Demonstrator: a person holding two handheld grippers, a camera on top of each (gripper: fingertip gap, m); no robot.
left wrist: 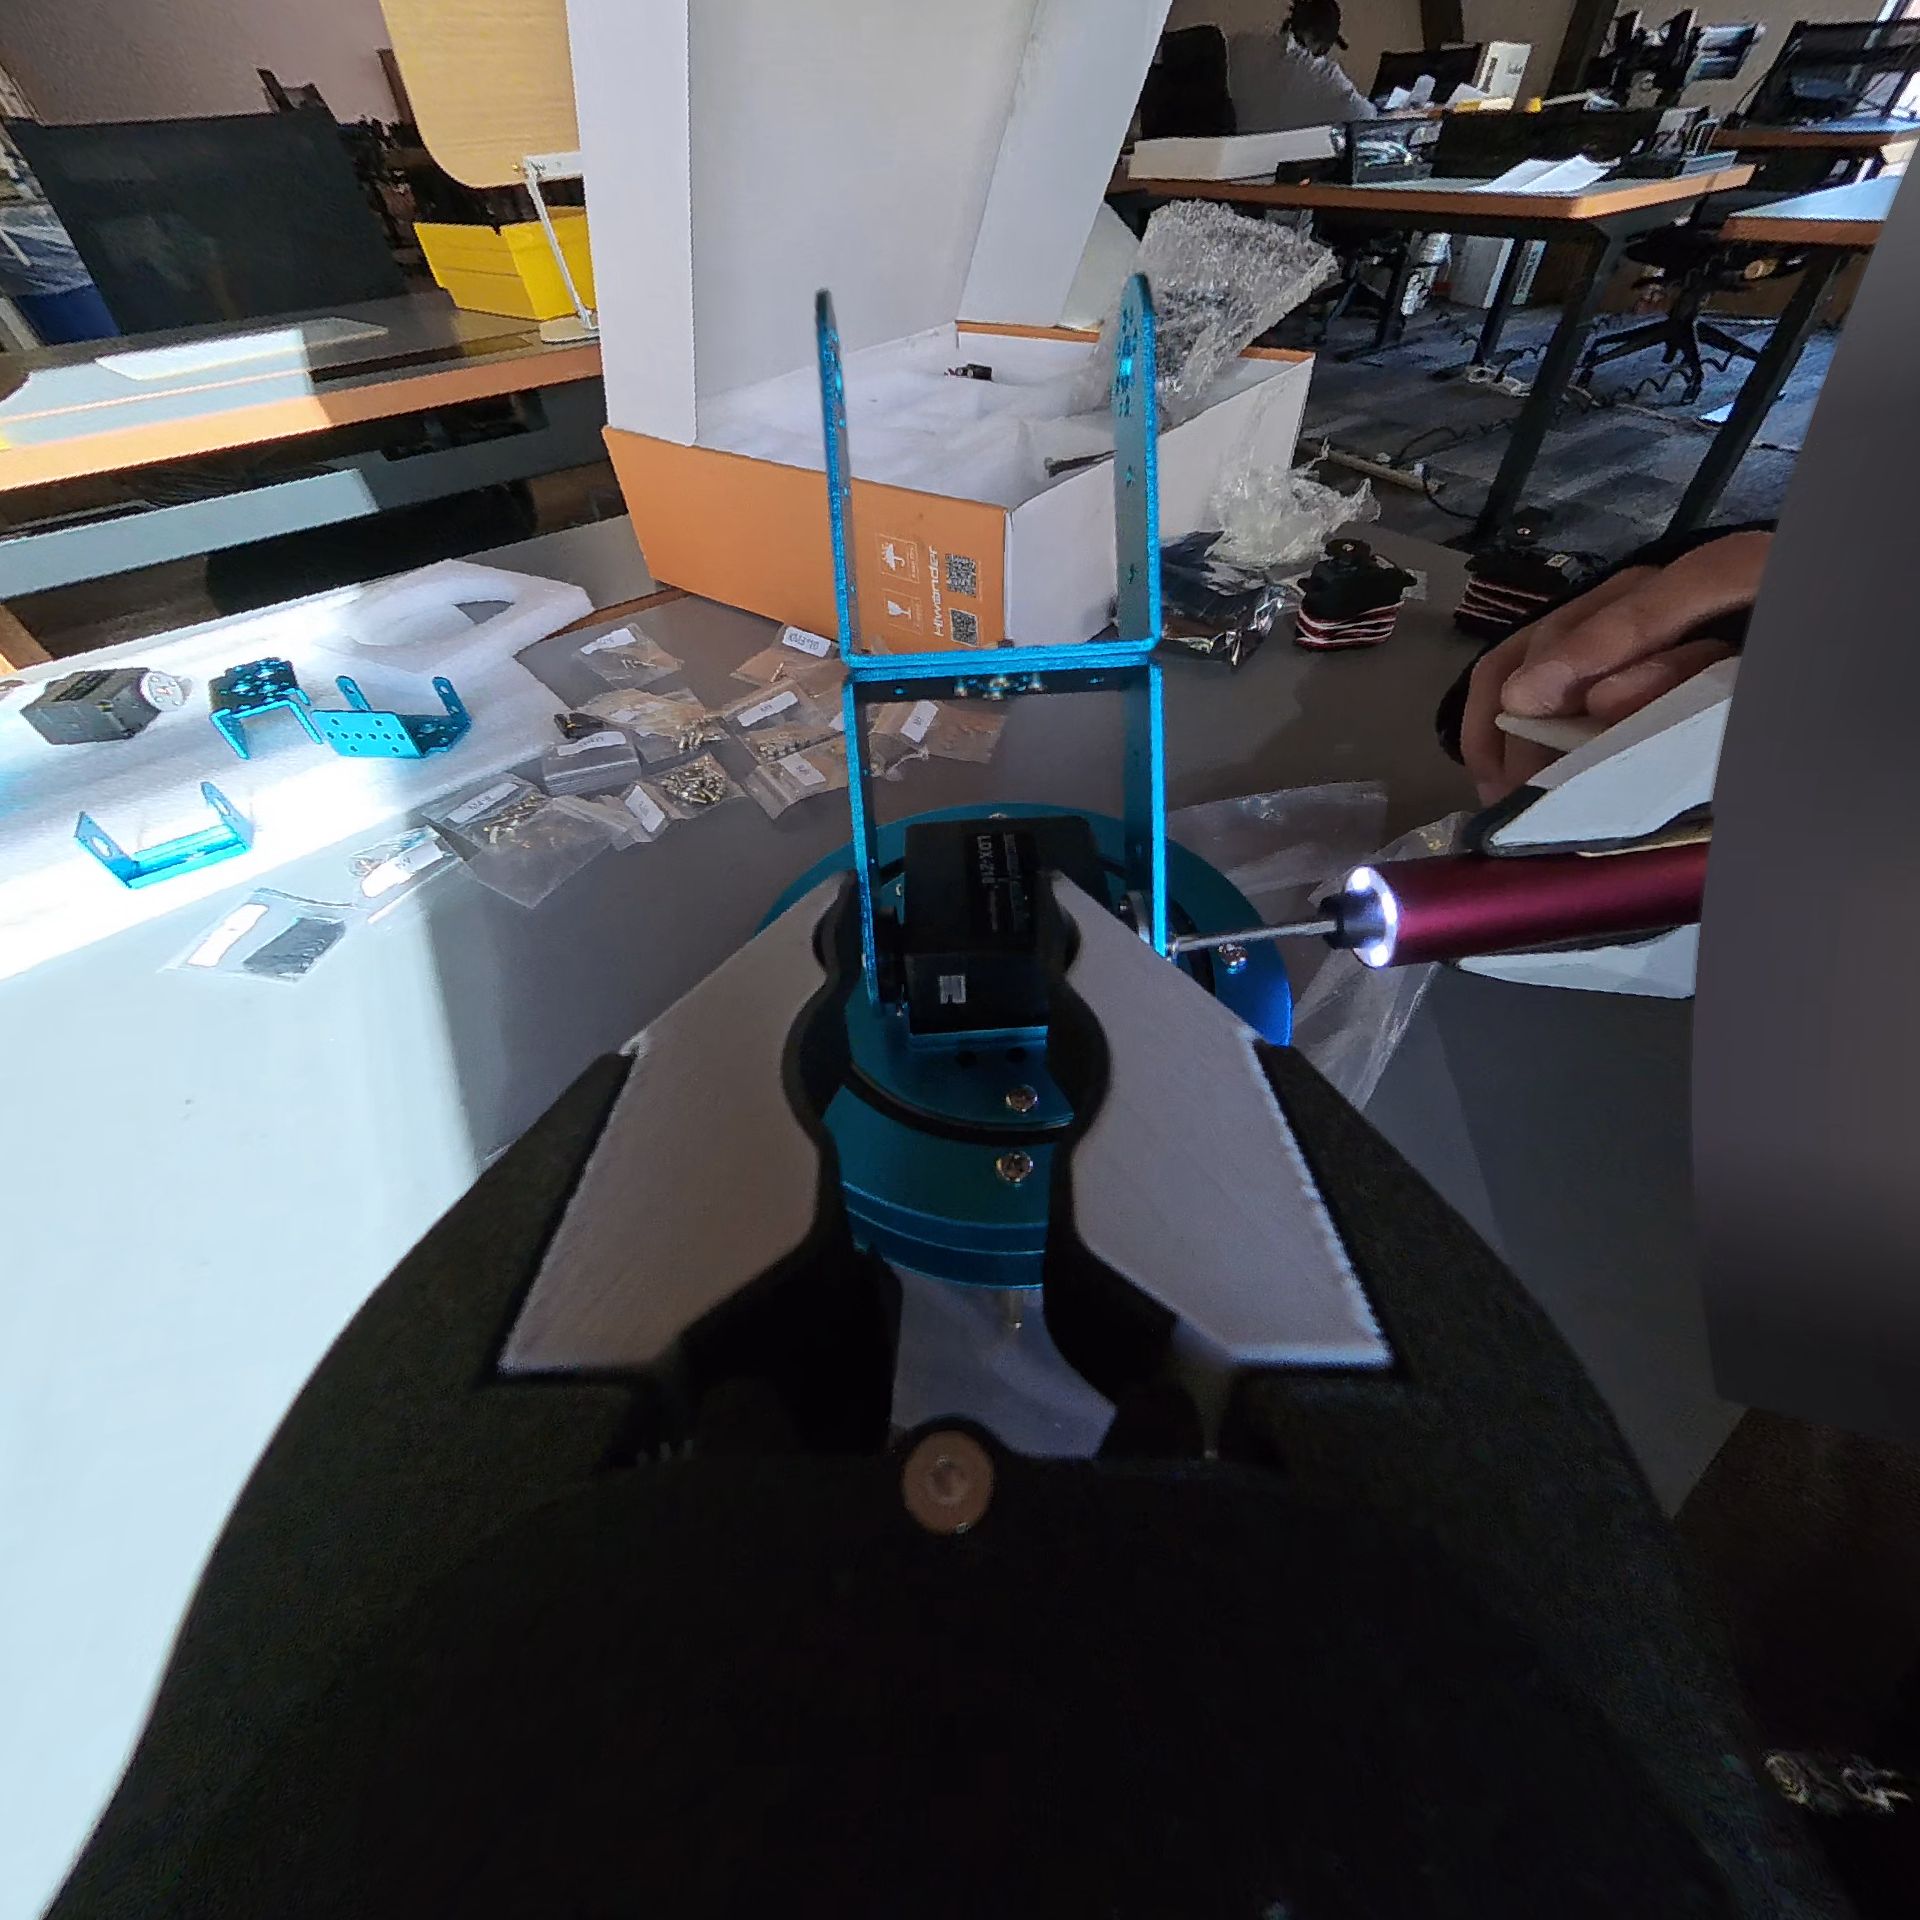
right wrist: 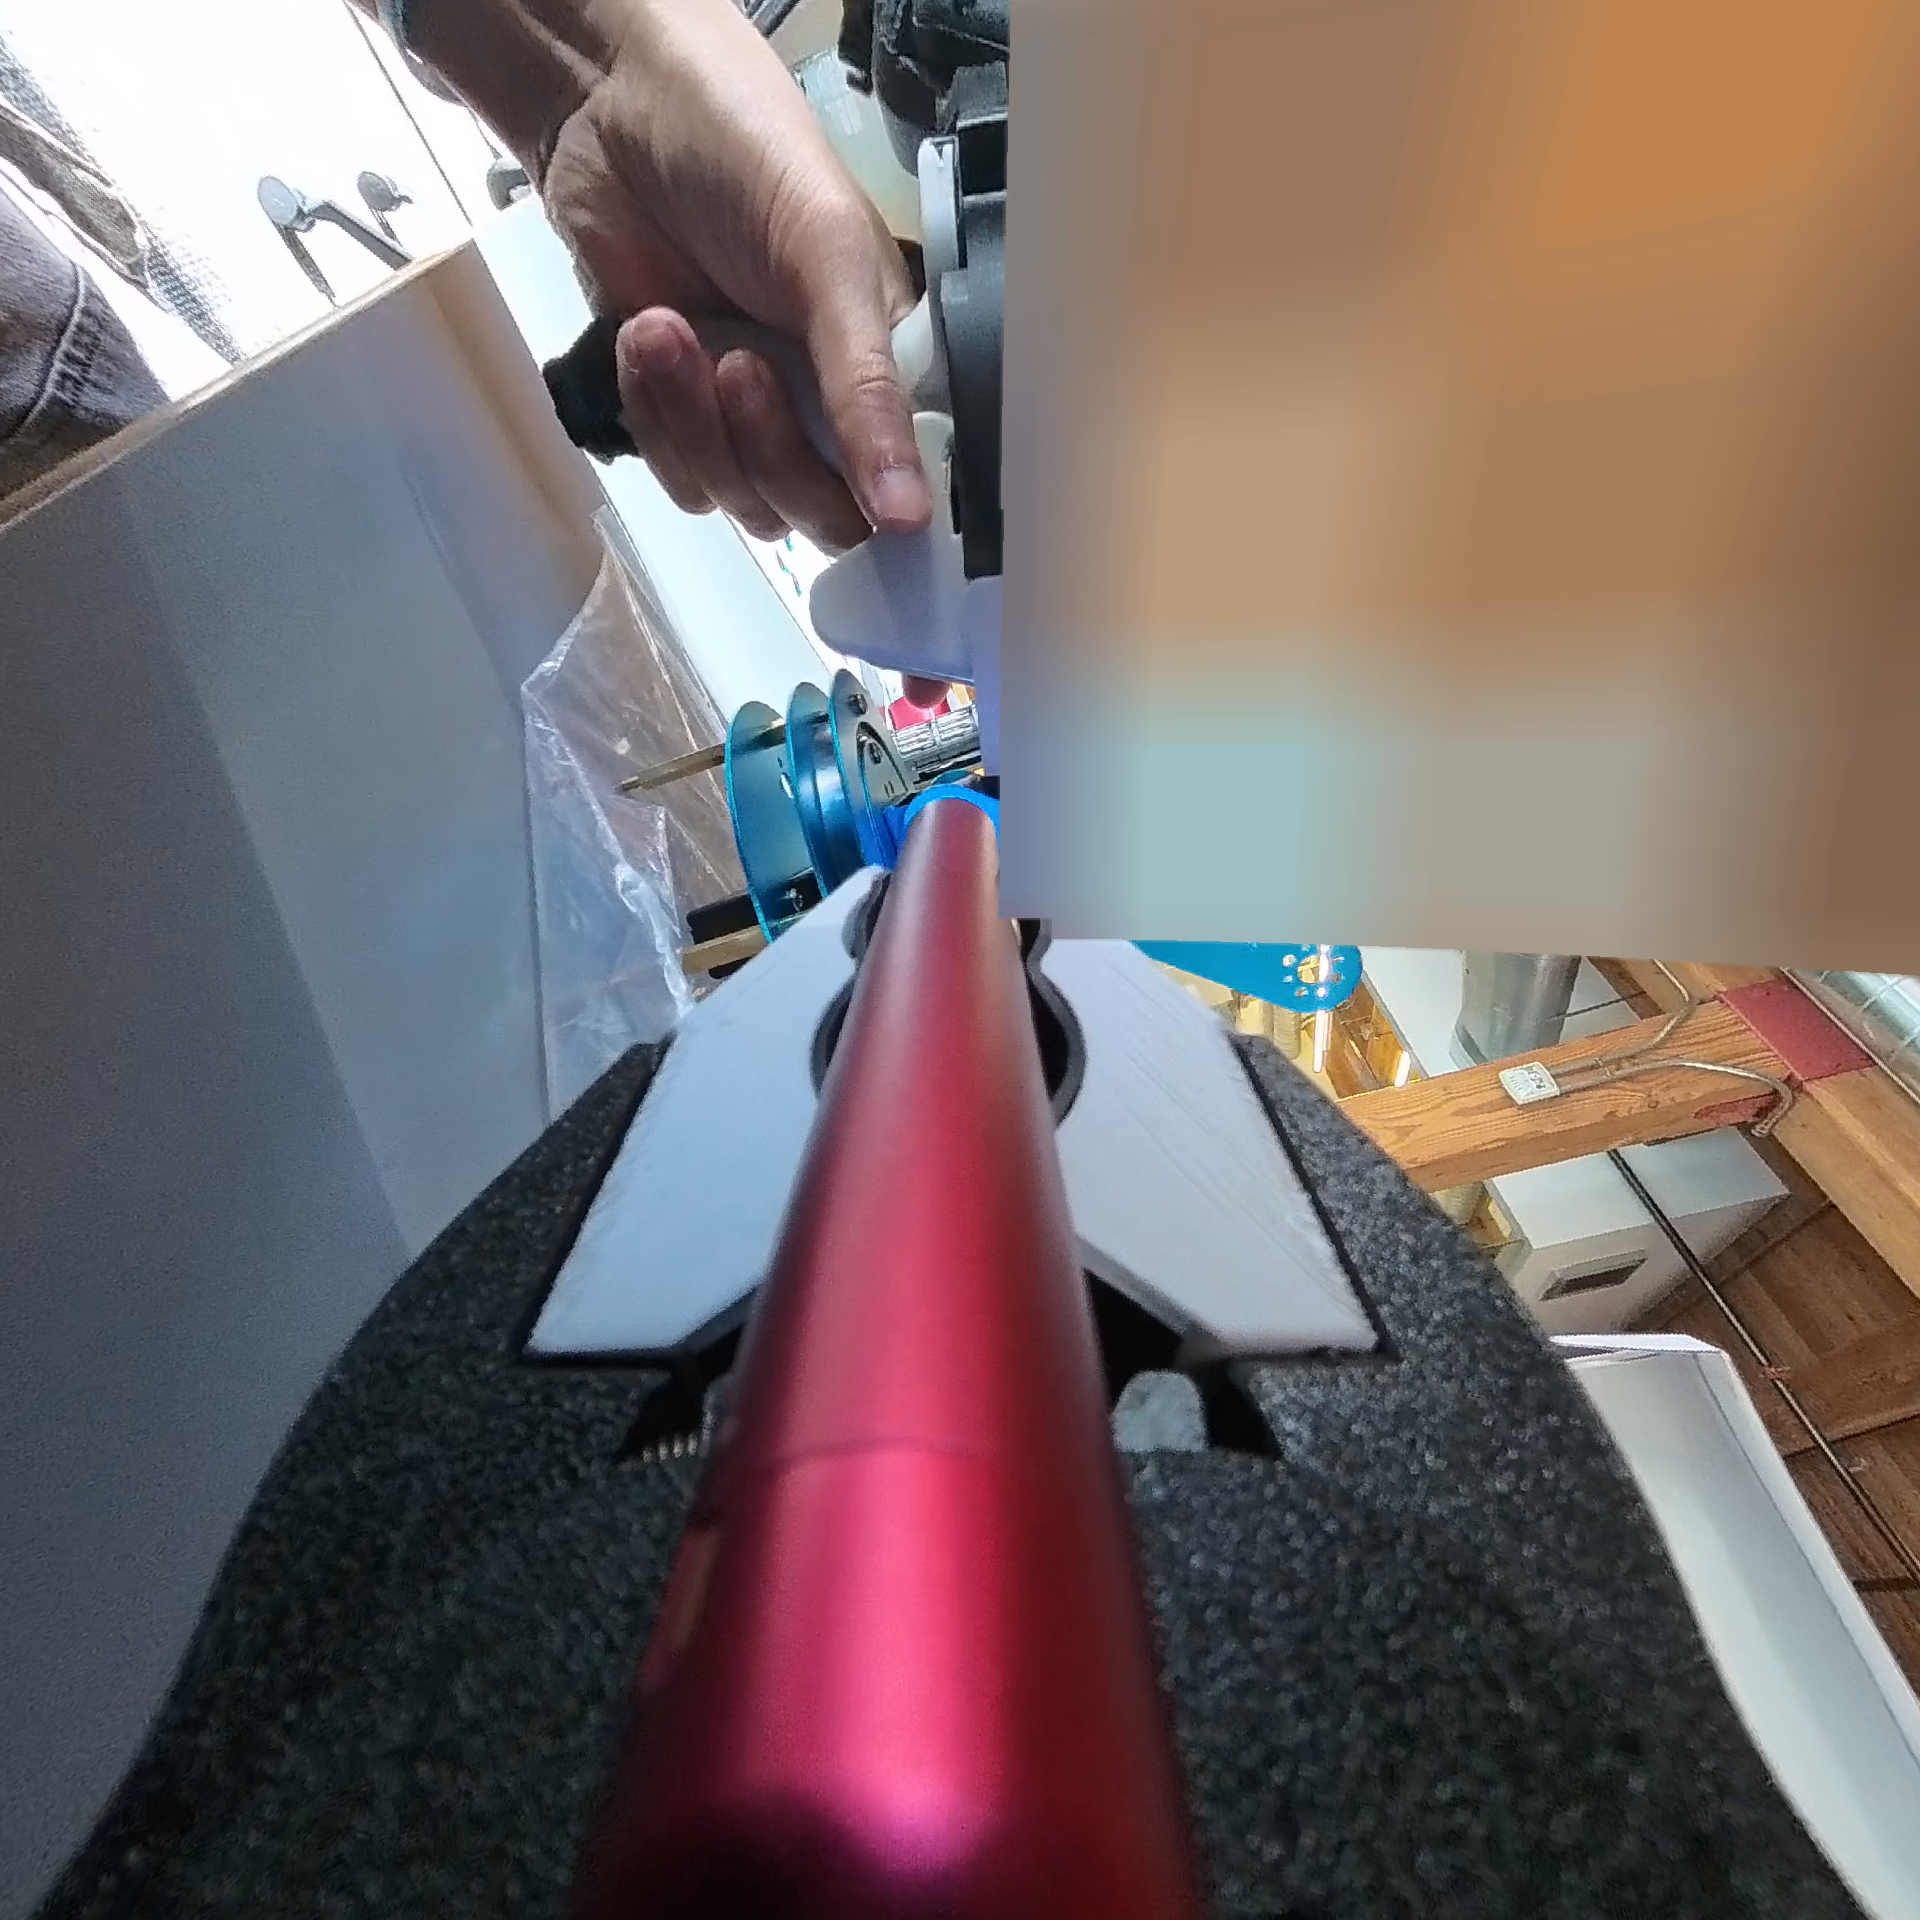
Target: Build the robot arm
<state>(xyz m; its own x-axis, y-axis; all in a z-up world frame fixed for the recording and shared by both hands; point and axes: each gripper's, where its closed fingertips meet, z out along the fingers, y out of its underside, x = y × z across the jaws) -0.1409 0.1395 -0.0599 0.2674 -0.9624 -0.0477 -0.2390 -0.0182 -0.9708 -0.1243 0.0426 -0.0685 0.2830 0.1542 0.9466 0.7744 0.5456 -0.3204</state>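
My left gripper is shut on a black servo mounted on a round blue metal base, with a tall blue U-shaped bracket rising from it. My right gripper is shut on a red electric screwdriver. In the left wrist view the screwdriver comes in from the right with its front light on, and its thin bit touches the bracket's right side by the base. In the right wrist view the blue base lies just beyond the screwdriver's tip, and a hand holds the other gripper.
An open orange and white box stands behind the assembly. Bags of screws, loose blue brackets, a grey servo and white foam lie to the left. Two black servos and plastic wrap lie at the right.
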